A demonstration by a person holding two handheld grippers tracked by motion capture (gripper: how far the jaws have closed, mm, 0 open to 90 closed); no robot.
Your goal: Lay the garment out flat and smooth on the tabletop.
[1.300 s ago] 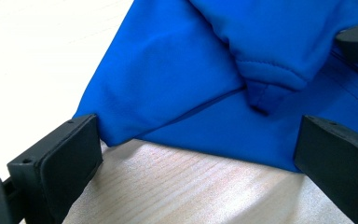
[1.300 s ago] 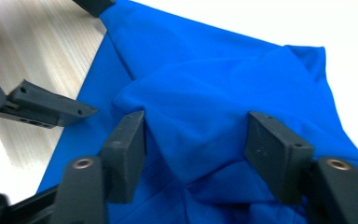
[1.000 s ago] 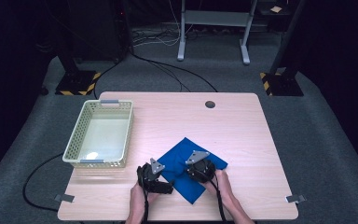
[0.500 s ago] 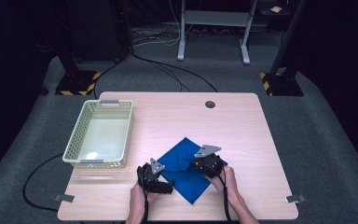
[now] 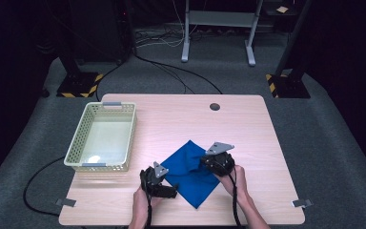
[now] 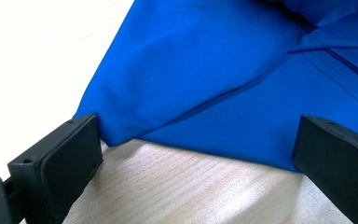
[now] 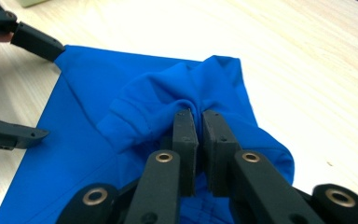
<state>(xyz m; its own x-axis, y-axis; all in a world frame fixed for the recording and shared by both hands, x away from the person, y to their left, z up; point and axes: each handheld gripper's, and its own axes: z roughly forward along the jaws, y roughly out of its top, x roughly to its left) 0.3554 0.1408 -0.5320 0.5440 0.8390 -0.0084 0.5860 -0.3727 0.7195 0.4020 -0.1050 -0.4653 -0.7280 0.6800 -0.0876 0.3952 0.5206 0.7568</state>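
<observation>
Blue cloth lies on the near half of the table, toward 6 o'clock, spread as a rough diamond with one raised fold. Thin knit, by the look of it: light, limp, no stiffness, likely to drape and drag rather than slide as one piece. Best hold is on a bunched fold or a free corner, not the flat middle.

Right gripper, at the cloth's 3 o'clock side, has its jaws pinched together on a gathered ridge of fabric, which puckers around the pads. Left gripper, at the cloth's 9 o'clock corner, stands with jaws wide apart, one on each side of the corner tip; bare wood shows between them, nothing gripped.

Cloth's near corner sits fairly close to the table's 6 o'clock edge. Open wood runs toward 12 and 3 o'clock. Pale mesh basket sits at 10 o'clock, apart from the cloth.
</observation>
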